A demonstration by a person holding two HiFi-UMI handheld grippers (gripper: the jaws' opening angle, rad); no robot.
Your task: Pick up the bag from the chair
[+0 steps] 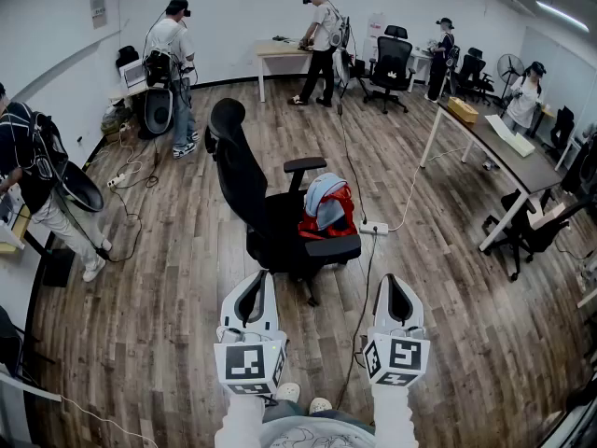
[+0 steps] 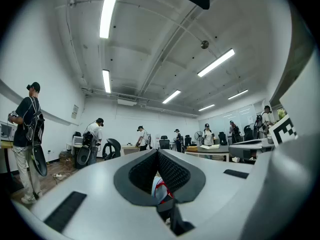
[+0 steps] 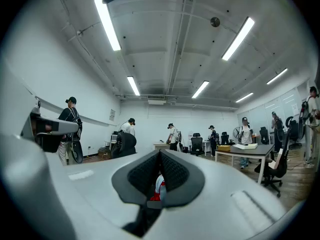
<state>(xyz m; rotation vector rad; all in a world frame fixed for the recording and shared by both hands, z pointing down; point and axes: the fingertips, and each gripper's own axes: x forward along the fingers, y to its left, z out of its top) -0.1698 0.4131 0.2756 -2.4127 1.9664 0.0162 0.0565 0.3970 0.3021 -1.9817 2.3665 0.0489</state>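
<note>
Left gripper [image 1: 261, 278], jaws together, over wood-plank floor [image 1: 159, 334], busy office.

Open office, long desks [image 1: 508, 152], swivel chairs [image 1: 390, 68], ceiling strip lights [image 3: 107, 24]

In both gripper views the bag [image 2: 160, 189] shows only as a red and pale sliver through the gap behind the jaws, and the rest of it is hidden. In the head view the bottom edge cuts off the arms behind the left gripper [image 1: 262, 276] and right gripper [image 1: 391, 279]. The left edge cuts off a person [image 1: 33, 180]. The wall sign [image 1: 98, 9] is too small to read.
</note>
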